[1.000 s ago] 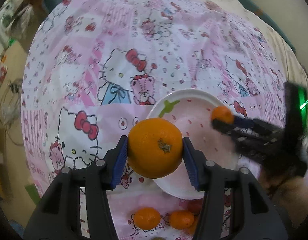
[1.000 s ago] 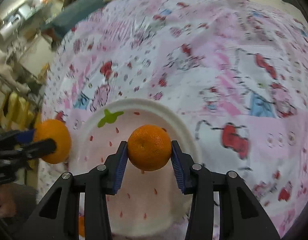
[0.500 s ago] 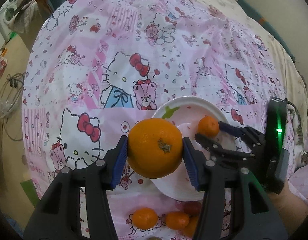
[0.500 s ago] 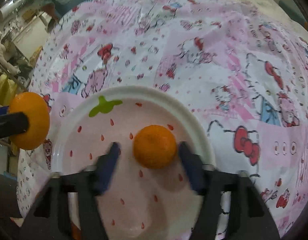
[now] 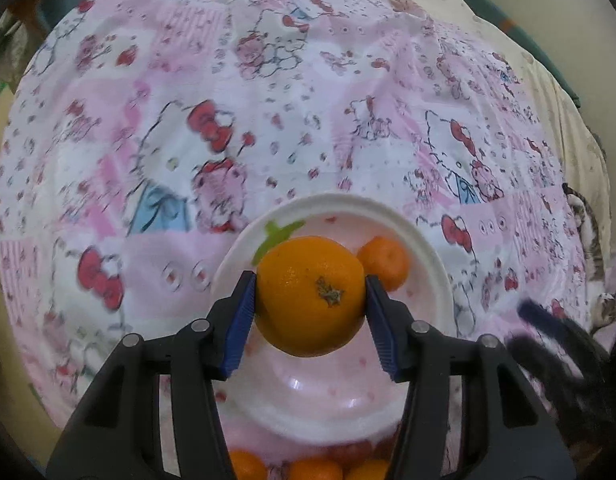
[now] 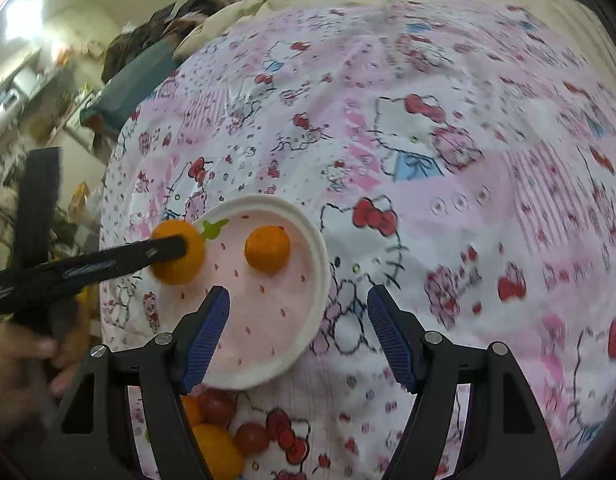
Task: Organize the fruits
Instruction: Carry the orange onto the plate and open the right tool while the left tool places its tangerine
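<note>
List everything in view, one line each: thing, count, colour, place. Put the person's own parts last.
plate: one, white rim with pink inside, on the cloth.
small orange: one, orange, lying in the plate.
big orange: one, orange, held over the plate's edge.
loose fruit: a few, orange and red, on the cloth at the plate's near side; exact count hidden.
cloth: one, pink and white cartoon print, under everything.
left gripper: black with blue pads, shut on the big orange.
right gripper: black with blue pads, open, nothing between the pads.
hand: one, at the left gripper's handle.
</note>
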